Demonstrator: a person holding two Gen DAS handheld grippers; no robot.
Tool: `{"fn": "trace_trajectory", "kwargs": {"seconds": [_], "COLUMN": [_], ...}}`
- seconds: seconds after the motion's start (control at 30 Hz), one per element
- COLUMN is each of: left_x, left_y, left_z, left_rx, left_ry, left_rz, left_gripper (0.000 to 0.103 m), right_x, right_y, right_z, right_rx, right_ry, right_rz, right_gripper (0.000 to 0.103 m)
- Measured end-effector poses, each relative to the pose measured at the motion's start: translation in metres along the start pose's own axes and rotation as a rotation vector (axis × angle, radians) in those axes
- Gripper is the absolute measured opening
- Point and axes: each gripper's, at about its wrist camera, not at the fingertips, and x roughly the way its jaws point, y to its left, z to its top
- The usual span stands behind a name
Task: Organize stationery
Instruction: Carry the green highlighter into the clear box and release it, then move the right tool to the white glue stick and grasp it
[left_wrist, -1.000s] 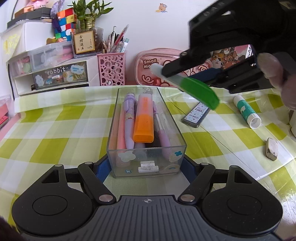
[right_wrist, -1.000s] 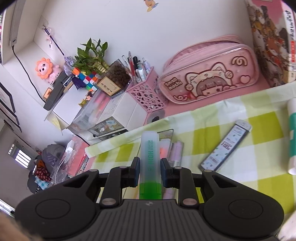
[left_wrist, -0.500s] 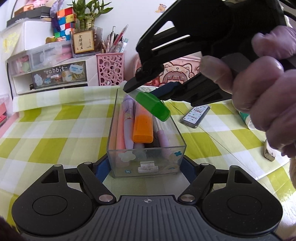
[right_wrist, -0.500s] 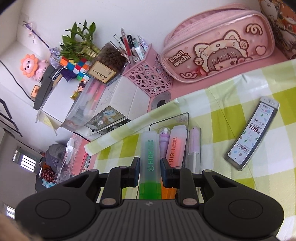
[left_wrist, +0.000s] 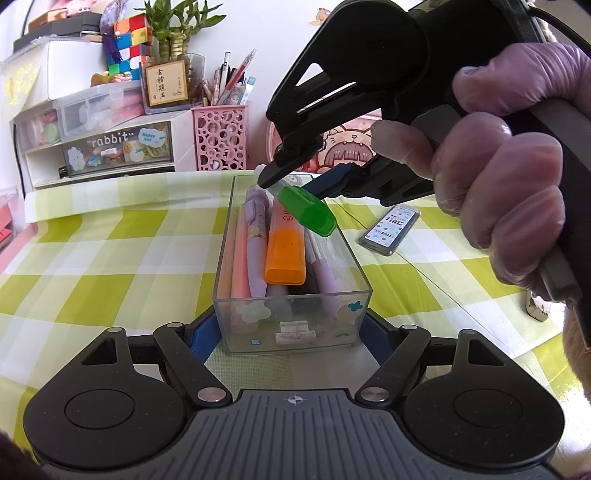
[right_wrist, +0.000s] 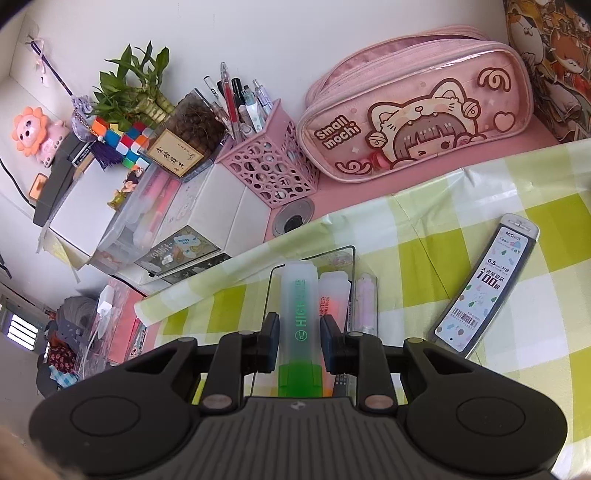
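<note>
The right gripper (right_wrist: 298, 341) is clamped on the green highlighter (right_wrist: 300, 317) at mid-barrel, holding it tilted above the clear box (left_wrist: 291, 321), which the left gripper (left_wrist: 293, 325) braces at its near end. The highlighter looks light, rigid and smooth-sided, so this mid-barrel hold seems sound.

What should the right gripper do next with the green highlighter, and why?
Probably lower it a little, then release. The right gripper holds the green-capped translucent highlighter above the clear plastic box, which the left gripper steadies.
</note>
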Motion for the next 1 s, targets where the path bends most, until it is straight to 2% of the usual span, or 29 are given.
{"fn": "trace_trajectory", "kwargs": {"seconds": [0.43, 0.67, 0.87, 1.0], "left_x": [0.0, 0.0, 0.001, 0.001], "left_y": [-0.001, -0.001, -0.001, -0.001], "left_z": [0.0, 0.0, 0.0, 0.0], "left_rx": [0.001, 0.002, 0.005, 0.003], "left_ry": [0.0, 0.001, 0.002, 0.001], "left_rz": [-0.001, 0.0, 0.002, 0.001], "left_gripper": [0.077, 0.077, 0.077, 0.077], "right_x": [0.001, -0.009, -0.024, -0.039], "right_y": [0.006, 0.002, 0.002, -0.006], "right_z": [-0.001, 0.0, -0.001, -0.003], "right_rx": [-0.008, -0.027, -0.057, -0.077], "right_ry": [0.016, -0.004, -0.034, -0.073], "right_rz": [0.035, 0.035, 0.035, 0.006], "right_gripper": [0.029, 0.029, 0.04, 0.049]}}
